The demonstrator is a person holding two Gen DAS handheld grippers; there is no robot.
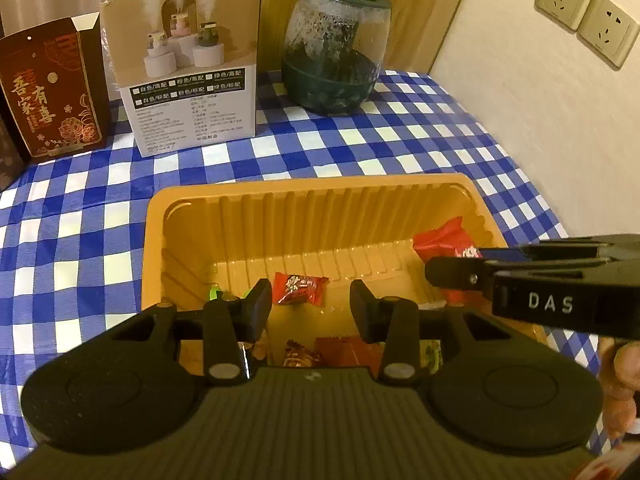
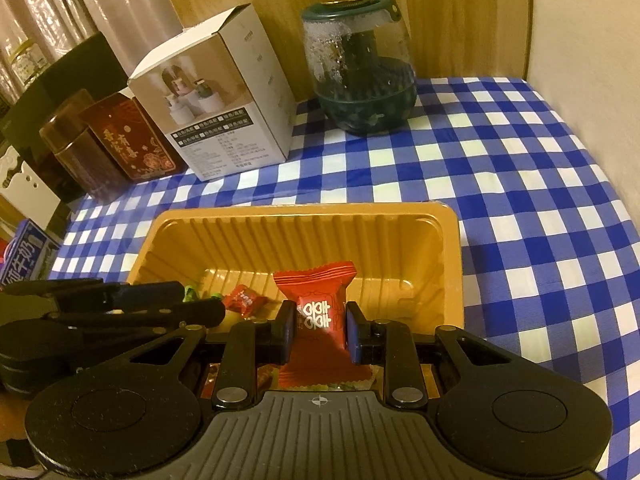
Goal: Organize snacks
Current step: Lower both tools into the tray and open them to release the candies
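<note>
Our right claw (image 2: 318, 326) pinches a red snack packet (image 2: 318, 312) printed with a white double-happiness character, long axis upright toward 12 o'clock, over the orange tray (image 2: 304, 216). "DAS" marks that claw. Our left claw (image 1: 311, 306) stands parted and empty above a small red candy (image 1: 300, 288) in the tray.

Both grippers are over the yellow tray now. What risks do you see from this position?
1. The right gripper, shut on the red candy packet, grips only the wrapper; it may slip.
2. The left gripper is open and empty beside it above the yellow tray; the two might collide.
</note>
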